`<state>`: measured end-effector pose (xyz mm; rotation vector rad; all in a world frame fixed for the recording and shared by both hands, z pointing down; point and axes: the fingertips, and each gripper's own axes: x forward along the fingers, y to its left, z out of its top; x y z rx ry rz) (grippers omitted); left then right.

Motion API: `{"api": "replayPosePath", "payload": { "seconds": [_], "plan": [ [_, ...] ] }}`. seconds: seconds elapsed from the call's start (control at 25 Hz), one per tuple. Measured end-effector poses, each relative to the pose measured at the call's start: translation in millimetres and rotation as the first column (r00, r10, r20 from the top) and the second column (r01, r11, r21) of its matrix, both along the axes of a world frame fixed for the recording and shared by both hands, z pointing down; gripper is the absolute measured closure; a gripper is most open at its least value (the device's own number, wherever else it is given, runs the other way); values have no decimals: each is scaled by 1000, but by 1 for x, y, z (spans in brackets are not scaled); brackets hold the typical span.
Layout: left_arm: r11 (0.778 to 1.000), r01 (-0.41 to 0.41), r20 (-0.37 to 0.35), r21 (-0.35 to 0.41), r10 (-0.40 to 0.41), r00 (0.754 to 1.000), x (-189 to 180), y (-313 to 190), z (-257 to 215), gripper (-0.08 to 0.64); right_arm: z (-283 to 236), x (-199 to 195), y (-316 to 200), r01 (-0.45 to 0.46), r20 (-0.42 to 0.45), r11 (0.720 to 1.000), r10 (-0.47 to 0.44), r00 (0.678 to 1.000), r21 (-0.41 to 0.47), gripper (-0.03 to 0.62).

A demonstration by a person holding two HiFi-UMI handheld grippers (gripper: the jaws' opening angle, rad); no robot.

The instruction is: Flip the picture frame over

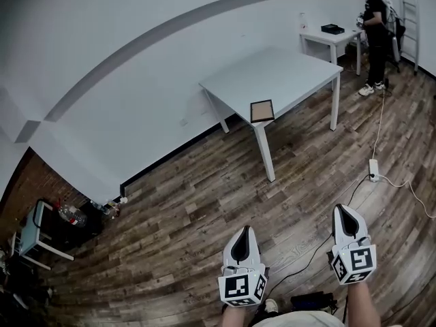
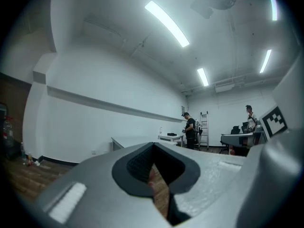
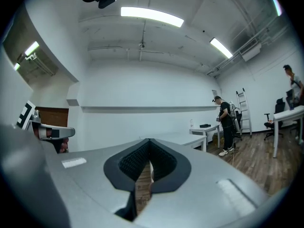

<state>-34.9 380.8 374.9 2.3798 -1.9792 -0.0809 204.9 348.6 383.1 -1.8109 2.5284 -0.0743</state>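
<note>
The picture frame [image 1: 262,110] is small with a brown surface and a dark rim. It lies flat near the front corner of the white table [image 1: 286,70], far ahead of me. Both grippers are held low over the wood floor, well short of the table and pointing level toward it. My left gripper [image 1: 246,229] has its jaws together with nothing in them, and so does my right gripper [image 1: 342,208]. The left gripper view shows the closed tips [image 2: 153,150] with the table [image 2: 127,141] beyond. In the right gripper view the closed tips [image 3: 149,145] point at the table [image 3: 178,137].
A second small white table [image 1: 320,38] at the back right holds a black object [image 1: 332,28]; a person [image 1: 375,33] stands beside it, near a ladder [image 1: 411,9]. A power strip [image 1: 373,169] and its cable lie on the floor. A small cart [image 1: 37,231] stands far left.
</note>
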Motion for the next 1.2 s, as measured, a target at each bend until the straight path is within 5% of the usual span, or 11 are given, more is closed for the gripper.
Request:
{"api": "replayPosePath", "payload": {
  "seconds": [0.56,0.96,1.2],
  "plan": [
    [1000,21,13,3,-21,1000,40,-46,6,560,15,25,-48,63,14,998,-62,998,-15,568],
    [1000,2,14,-10,-2,1000,-6,-143,18,560,36,-29,-135,52,-78,997,-57,995,-62,568],
    [1000,-28,2,-13,28,1000,-35,-198,16,560,37,-62,-184,33,-63,996,-38,997,-80,568]
  ]
}}
